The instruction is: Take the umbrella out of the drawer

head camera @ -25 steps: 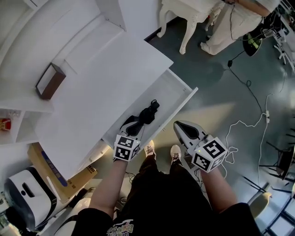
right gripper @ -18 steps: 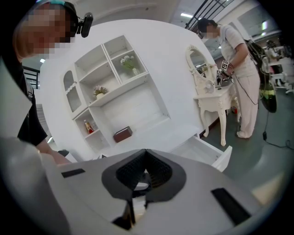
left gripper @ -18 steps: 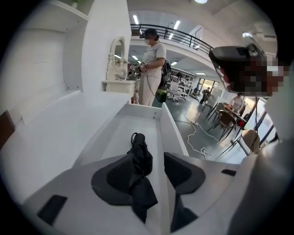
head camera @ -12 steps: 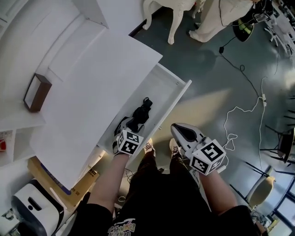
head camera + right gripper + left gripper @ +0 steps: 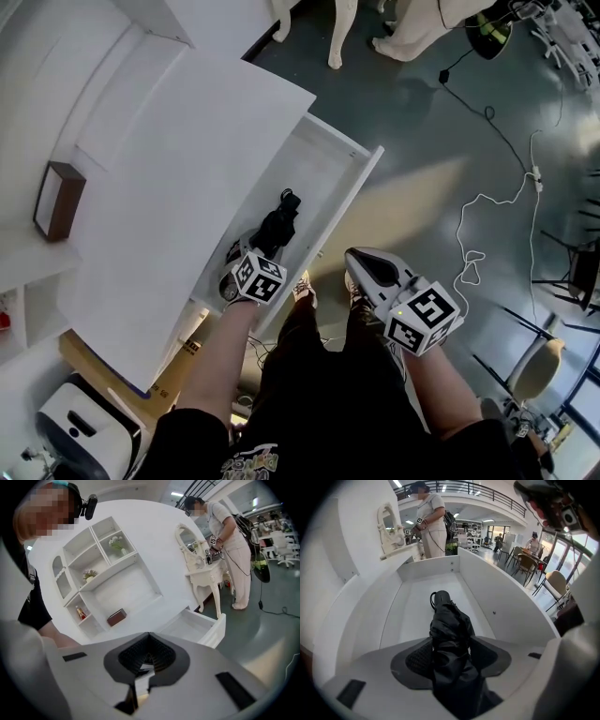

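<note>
A folded black umbrella (image 5: 277,223) lies along the bottom of the open white drawer (image 5: 352,202), handle end away from me. My left gripper (image 5: 251,248) points steeply down into the drawer's near end. In the left gripper view the umbrella (image 5: 449,630) runs between the jaws of the left gripper (image 5: 452,657), which are opening and stand wide on either side of the fabric without clamping it. My right gripper (image 5: 356,259) hovers outside the drawer front, over the floor. The right gripper view shows that gripper's (image 5: 149,635) jaws met at the tip, with nothing in them, and the drawer (image 5: 206,625) beyond.
A brown box (image 5: 57,200) sits on the white desktop (image 5: 169,187). A white cable (image 5: 489,246) snakes over the grey floor at right, near a chair (image 5: 540,366). A cardboard box (image 5: 112,367) and a white appliance (image 5: 80,433) stand lower left. A person (image 5: 431,524) stands beyond the drawer.
My left gripper has sunk into the drawer, rolled, and spread its jaws around the umbrella. The right gripper has dropped a little beside the drawer front.
</note>
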`<state>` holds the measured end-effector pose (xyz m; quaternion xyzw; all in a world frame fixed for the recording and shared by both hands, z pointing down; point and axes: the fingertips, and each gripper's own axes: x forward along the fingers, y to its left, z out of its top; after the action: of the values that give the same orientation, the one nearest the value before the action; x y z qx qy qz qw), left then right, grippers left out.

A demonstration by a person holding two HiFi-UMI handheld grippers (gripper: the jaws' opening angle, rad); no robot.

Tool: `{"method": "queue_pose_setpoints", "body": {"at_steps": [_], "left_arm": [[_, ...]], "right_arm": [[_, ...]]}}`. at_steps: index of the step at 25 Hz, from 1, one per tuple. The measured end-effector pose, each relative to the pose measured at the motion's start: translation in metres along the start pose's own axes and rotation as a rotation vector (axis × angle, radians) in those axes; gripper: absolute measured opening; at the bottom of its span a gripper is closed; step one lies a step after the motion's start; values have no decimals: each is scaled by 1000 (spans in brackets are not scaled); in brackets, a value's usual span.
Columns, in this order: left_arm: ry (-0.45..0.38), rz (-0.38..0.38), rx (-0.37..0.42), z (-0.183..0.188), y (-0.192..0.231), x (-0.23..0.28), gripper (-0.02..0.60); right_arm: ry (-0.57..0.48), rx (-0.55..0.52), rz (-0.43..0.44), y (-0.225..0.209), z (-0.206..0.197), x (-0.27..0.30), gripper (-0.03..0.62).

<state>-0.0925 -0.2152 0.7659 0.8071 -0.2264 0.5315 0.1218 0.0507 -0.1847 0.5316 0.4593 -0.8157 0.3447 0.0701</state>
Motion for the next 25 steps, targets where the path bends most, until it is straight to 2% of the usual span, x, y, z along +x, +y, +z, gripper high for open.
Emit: {"method": "queue_pose_setpoints", "body": {"at_steps": [7, 25], "left_arm": [[36, 1, 29, -4, 1, 11, 244], [107, -52, -16, -10, 1, 32, 267]], "right_arm": [[1, 13, 3, 1, -5, 4, 2], [17, 54, 5, -8, -22, 0, 3]]}}
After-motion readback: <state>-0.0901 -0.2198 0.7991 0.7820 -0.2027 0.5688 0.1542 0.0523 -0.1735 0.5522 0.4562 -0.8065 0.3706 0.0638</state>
